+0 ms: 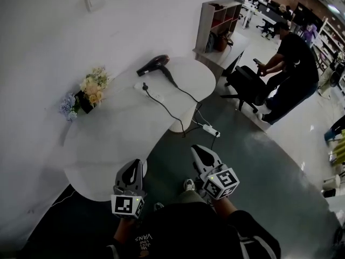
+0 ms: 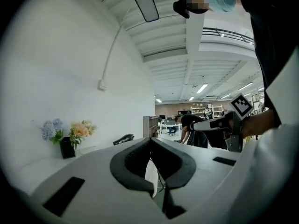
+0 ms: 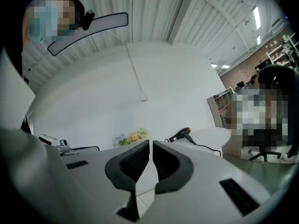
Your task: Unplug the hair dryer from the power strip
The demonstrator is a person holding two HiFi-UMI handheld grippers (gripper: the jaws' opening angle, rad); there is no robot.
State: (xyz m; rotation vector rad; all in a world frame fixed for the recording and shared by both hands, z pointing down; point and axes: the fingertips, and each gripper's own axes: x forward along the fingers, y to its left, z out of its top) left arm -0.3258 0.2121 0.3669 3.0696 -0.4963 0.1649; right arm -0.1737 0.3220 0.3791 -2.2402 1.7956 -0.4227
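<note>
A black hair dryer (image 1: 153, 63) lies at the far side of the white round table (image 1: 108, 139); it also shows small in the left gripper view (image 2: 124, 139) and the right gripper view (image 3: 181, 135). Black cords (image 1: 168, 111) run across the table to its right edge. A white power strip (image 1: 152, 94) with a black plug at its end lies on the table beside the dryer. A second white strip (image 1: 211, 130) lies on the floor. My left gripper (image 1: 135, 165) and right gripper (image 1: 198, 152) are shut and empty, held level at the table's near edge, far from the dryer.
A vase of flowers (image 1: 86, 93) stands at the table's left, against the white wall. A person in black (image 1: 294, 69) bends over an office chair (image 1: 248, 85) at the right. A shelf unit (image 1: 218, 23) stands behind the table. Dark floor lies between my grippers.
</note>
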